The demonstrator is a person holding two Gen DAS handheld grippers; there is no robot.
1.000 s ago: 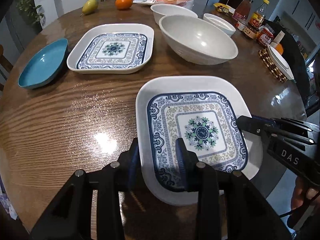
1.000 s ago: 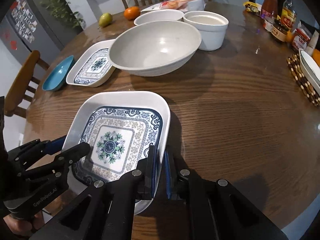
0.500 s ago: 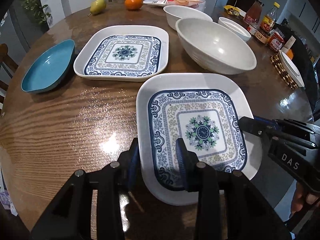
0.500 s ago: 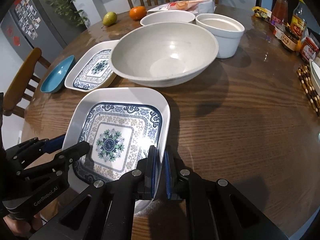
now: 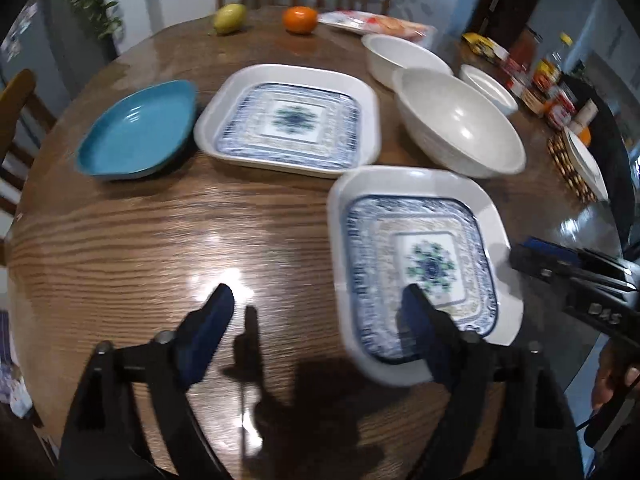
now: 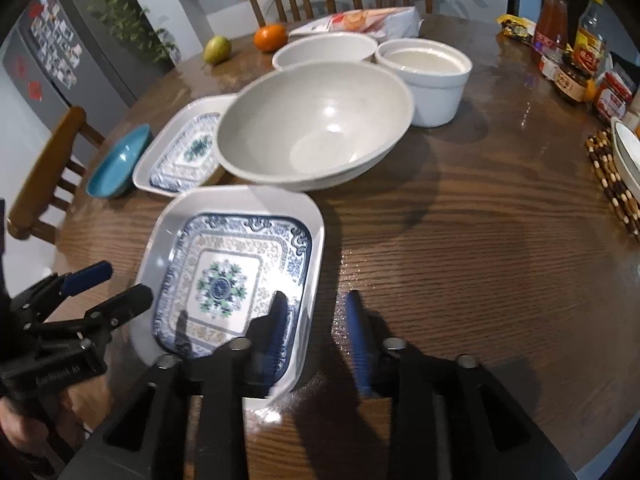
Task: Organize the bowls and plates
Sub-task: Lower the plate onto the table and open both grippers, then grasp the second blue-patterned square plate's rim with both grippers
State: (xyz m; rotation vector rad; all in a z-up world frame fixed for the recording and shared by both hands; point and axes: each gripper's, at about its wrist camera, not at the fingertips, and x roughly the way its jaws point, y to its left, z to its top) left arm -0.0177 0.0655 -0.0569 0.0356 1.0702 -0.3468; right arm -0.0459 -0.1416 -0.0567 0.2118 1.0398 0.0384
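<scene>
A square white plate with a blue pattern (image 5: 420, 256) lies on the wooden table (image 5: 160, 240) near its front edge; it also shows in the right wrist view (image 6: 236, 272). My left gripper (image 5: 320, 320) is open, its jaws wide apart astride the plate's left rim. My right gripper (image 6: 318, 328) is open astride the plate's right rim. A second patterned square plate (image 5: 292, 120) lies further back, beside a blue oval dish (image 5: 136, 132). A large white bowl (image 6: 316, 124) stands behind the near plate.
Two smaller white bowls (image 6: 324, 50) (image 6: 426, 76) stand at the back. A pear (image 5: 229, 18), an orange (image 5: 300, 19) and a snack bag (image 6: 360, 20) lie at the far edge. Bottles and jars (image 6: 572, 60) and a beaded mat (image 6: 612, 180) with dishes are on the right.
Both grippers have opened and let go of the near patterned plate, which now lies closer to the second plate and the large bowl. The left camera view is blurred by motion.
</scene>
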